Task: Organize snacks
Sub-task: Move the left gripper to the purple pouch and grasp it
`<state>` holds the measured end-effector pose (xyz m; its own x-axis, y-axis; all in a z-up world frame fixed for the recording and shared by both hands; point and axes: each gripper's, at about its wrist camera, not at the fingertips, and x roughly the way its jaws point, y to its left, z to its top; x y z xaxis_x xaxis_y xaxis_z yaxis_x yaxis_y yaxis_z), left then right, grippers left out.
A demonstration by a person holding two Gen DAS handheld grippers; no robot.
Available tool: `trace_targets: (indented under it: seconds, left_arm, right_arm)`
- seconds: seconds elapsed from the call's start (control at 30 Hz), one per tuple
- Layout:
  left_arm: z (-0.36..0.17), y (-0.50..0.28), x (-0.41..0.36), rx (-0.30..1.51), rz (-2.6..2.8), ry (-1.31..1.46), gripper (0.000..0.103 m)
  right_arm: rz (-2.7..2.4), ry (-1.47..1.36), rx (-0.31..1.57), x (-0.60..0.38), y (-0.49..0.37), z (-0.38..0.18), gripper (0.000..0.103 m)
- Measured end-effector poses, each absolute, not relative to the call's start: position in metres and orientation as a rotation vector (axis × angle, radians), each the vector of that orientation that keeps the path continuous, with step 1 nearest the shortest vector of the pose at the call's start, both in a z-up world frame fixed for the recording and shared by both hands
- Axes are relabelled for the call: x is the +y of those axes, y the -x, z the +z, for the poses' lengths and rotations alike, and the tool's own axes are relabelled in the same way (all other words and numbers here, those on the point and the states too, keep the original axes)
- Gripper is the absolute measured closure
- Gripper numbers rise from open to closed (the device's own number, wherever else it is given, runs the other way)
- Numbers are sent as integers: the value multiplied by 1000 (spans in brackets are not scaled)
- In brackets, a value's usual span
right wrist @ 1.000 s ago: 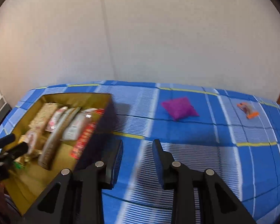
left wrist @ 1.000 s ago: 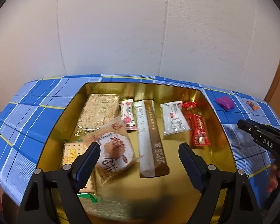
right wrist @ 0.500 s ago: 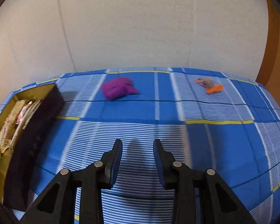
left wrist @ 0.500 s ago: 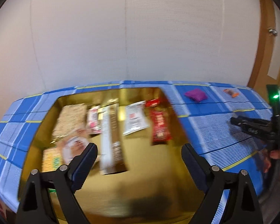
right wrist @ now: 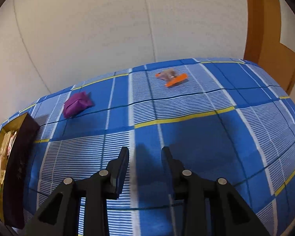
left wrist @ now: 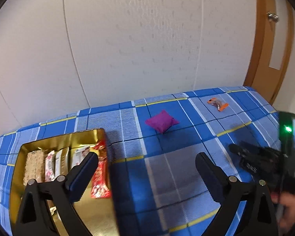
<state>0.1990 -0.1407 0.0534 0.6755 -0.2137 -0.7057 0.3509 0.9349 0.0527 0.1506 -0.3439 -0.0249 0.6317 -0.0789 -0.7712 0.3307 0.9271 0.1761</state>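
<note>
A gold tin box sits at the left of the blue checked table and holds several snack packs, among them a red pack. A purple packet and an orange-ended packet lie loose on the cloth farther back. My left gripper is open and empty, above the box's right wall. My right gripper is open with a narrow gap and empty, over bare cloth; it also shows in the left wrist view. The purple packet, the orange packet and the box show in the right wrist view.
A white wall runs behind the table. A wooden door frame stands at the right. The blue checked cloth covers the whole table, whose far edge meets the wall.
Both grippers have swung to the right. The left view has left the box's middle for its right wall and the cloth. The right view now faces the two loose packets.
</note>
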Motion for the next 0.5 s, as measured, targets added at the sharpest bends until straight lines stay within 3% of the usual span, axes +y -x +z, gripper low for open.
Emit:
trace_targets:
  seconds: [0.5]
  left_arm:
    - [10,-263,-199,891,-234,-197,3]
  right_arm:
    - [-264,-444,864,-374,-140,-24,68]
